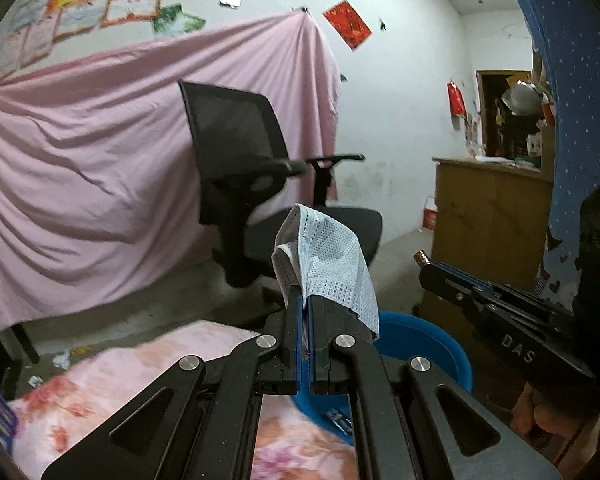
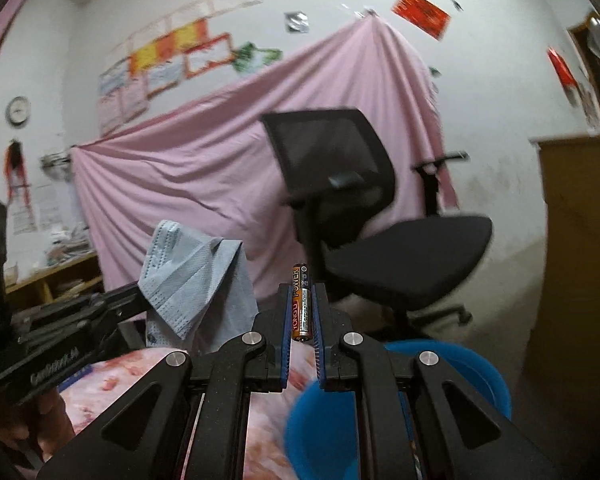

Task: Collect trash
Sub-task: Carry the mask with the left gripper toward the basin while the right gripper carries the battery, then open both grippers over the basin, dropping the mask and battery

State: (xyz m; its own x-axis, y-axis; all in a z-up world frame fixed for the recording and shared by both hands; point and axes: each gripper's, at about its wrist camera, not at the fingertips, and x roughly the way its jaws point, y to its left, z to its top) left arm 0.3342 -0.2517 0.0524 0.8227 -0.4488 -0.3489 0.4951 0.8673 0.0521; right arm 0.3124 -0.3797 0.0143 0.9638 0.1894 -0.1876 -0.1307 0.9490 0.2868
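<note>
— What did the crumpled pale-blue disposable face mask (image 1: pixel 332 264) look like?

— It was folded over itself, its dotted, pleated fabric draped down one side, and it was pinched at its lower edge between two black fingers, held up in the air.

— And the slim black-and-gold AA battery (image 2: pixel 301 304)?

— It stood nearly upright, lengthwise between two blue-lined pads, its top end poking above them.

— Where was the round blue plastic basin (image 2: pixel 452 364)?

— It sat low down, below both items, beside a pink floral cloth, its open mouth facing up.

Black office chair (image 1: pixel 260 184) before pink sheet (image 1: pixel 100 152); white wall (image 1: pixel 400 80).
</note>
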